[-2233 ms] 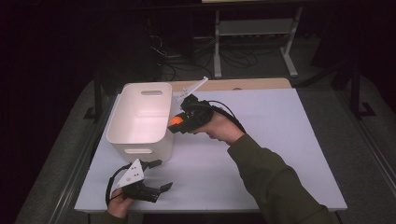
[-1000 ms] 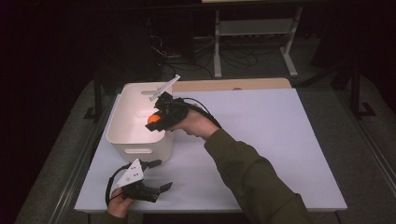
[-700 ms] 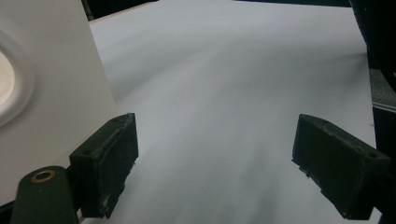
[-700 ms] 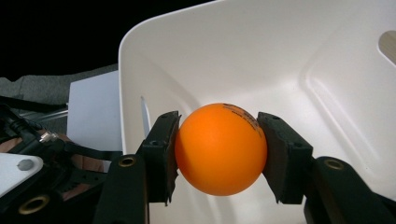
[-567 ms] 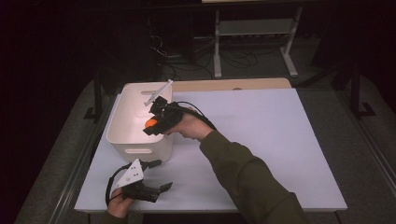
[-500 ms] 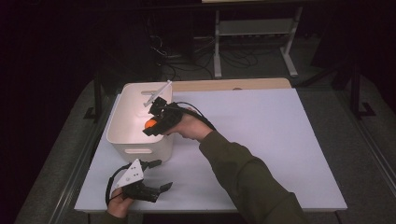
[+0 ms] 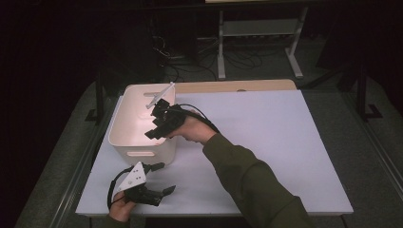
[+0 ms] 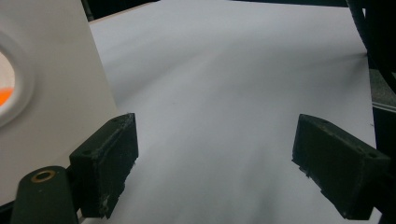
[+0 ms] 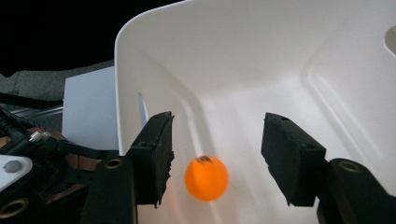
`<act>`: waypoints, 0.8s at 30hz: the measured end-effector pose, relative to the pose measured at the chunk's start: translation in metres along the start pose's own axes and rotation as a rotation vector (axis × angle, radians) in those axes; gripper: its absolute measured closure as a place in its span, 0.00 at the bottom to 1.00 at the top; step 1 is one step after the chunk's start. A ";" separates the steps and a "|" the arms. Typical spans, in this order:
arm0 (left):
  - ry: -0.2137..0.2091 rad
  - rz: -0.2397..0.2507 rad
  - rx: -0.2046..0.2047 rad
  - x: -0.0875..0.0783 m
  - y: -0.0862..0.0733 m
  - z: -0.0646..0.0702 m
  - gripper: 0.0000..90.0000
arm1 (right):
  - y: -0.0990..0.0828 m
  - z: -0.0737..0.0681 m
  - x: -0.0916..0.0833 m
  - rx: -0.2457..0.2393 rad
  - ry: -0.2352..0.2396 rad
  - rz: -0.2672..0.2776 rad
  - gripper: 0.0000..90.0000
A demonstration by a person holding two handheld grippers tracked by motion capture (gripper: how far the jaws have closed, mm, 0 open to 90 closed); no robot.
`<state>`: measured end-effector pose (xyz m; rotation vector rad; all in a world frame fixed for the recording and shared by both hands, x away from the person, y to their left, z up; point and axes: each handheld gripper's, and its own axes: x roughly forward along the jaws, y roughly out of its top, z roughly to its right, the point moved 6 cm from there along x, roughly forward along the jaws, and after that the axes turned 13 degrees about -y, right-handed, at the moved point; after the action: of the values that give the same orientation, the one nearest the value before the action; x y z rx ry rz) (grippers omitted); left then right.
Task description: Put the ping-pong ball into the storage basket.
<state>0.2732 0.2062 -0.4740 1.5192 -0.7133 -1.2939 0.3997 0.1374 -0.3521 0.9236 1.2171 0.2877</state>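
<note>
High view: my right gripper (image 7: pixel 153 129) hangs over the white bin (image 7: pixel 124 142), which sits at the left side of the white surface (image 7: pixel 285 142), close to its left edge. Everything to the right of the bin is bare surface, wide room to move. My left gripper (image 7: pixel 161 179) rests near the front edge, just before the bin, jaws spread wide with nothing between them.

Right gripper view: my jaws have just been opening, and the orange ball (image 9: pixel 206 178) sits loose in the gap between them, touching neither pad. It is inside the bin, blurred against the pale floor; I cannot tell whether it has landed. Being round, it has no long axis; a dark printed mark faces up.
</note>
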 end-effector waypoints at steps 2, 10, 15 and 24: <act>0.000 -0.001 -0.001 0.000 0.000 0.000 0.16 | -0.001 0.002 -0.005 0.001 -0.003 0.002 0.47; 0.001 -0.006 0.000 0.000 0.000 0.000 0.16 | -0.007 0.013 -0.024 0.014 -0.028 0.022 0.46; 0.001 -0.008 0.000 0.000 0.000 0.000 0.16 | -0.014 0.021 -0.036 0.032 -0.048 0.030 0.46; 0.002 -0.011 0.000 0.001 0.000 0.000 0.16 | -0.031 0.032 -0.051 0.059 -0.079 0.034 0.41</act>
<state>0.2738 0.2058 -0.4747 1.5256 -0.7049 -1.3003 0.4013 0.0710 -0.3395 0.9983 1.1434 0.2416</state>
